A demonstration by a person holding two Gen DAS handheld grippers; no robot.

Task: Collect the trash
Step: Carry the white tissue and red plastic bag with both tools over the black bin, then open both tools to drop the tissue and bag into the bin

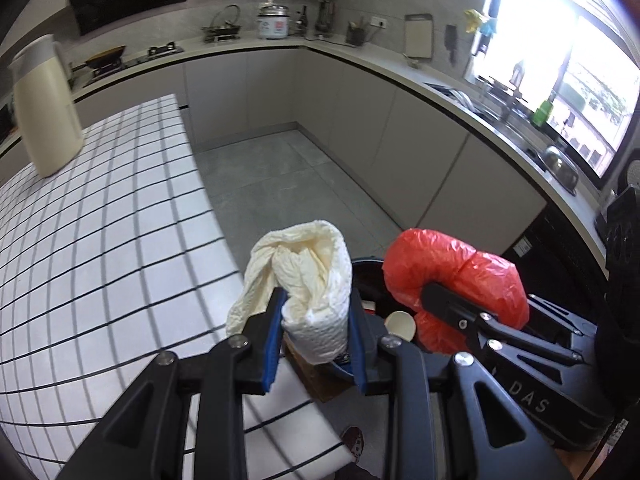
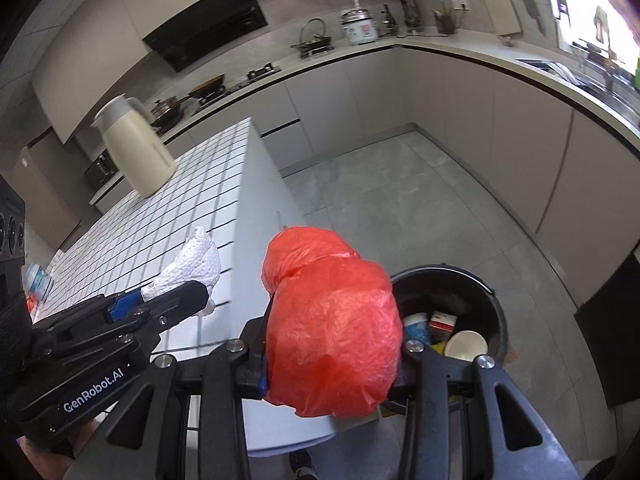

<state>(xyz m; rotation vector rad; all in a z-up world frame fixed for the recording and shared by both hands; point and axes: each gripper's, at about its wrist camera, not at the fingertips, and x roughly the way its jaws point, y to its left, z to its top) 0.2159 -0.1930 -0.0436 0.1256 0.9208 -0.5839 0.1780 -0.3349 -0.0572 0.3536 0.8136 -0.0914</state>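
The left gripper (image 1: 316,336) clenches a crumpled white paper towel (image 1: 308,276) over the edge of the white tiled bench (image 1: 100,240). Beside it, the right gripper (image 2: 332,364) grasps a bunched red plastic bag (image 2: 332,332) just above the round black trash bin (image 2: 496,300), which holds cups and cartons.

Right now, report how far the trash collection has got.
Done: the black bin on the floor already holds a cup, a small box and other scraps. In hand: the left gripper clamps a crumpled paper towel; the right gripper clamps a red plastic bag. Left: dropping both in the bin.
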